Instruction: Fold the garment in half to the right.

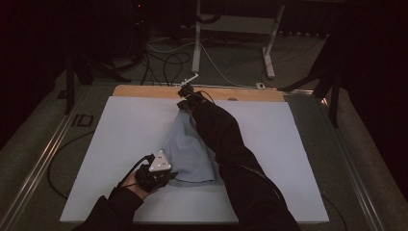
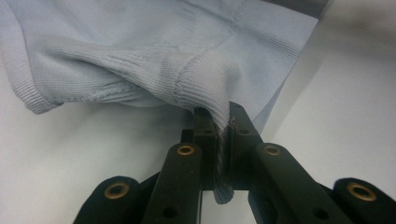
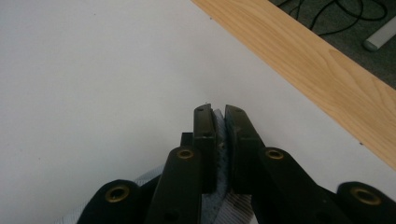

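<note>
A pale blue knitted garment (image 1: 188, 149) lies stretched along the middle of the white sheet (image 1: 120, 139). My left gripper (image 1: 166, 175) is at its near left corner, shut on a ribbed fold of the garment (image 2: 205, 70). My right gripper (image 1: 185, 102) is reached out to the far end and is shut on the garment's (image 3: 222, 154) other edge, which is pinched between its jaws. A dark sleeve (image 1: 226, 139) covers the right side of the cloth.
A wooden strip (image 1: 144, 91) (image 3: 317, 65) of the table shows beyond the white sheet's far edge. Cables (image 1: 168, 62) and table legs (image 1: 196, 38) are on the floor behind. Metal rails (image 1: 43, 154) run along both sides of the table.
</note>
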### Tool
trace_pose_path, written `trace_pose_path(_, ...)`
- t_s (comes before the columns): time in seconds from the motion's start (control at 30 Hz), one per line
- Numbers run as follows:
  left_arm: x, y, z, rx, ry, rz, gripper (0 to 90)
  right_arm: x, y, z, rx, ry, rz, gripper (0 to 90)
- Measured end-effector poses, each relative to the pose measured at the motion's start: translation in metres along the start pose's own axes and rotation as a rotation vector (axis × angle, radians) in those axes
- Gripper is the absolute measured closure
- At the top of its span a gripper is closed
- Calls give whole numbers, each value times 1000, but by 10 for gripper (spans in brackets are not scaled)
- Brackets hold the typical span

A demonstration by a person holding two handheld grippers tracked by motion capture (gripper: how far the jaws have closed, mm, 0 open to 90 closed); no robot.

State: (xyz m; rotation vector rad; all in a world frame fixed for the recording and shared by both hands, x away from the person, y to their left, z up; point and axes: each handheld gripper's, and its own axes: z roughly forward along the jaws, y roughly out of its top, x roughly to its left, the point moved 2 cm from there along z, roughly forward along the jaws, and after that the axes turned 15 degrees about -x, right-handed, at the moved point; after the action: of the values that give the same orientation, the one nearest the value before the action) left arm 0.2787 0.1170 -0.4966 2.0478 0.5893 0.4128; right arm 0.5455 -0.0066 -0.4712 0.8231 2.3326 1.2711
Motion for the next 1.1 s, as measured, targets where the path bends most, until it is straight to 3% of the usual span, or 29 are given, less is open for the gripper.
trace_pose_path(0.77,-15,40,20,17,-72,106,866,-25,0,-48,-61,-22,38,846)
trace_pose_path(1.1,-21,52,29,13,-95,132,866,-38,-2,-68,-89,-45,44,846)
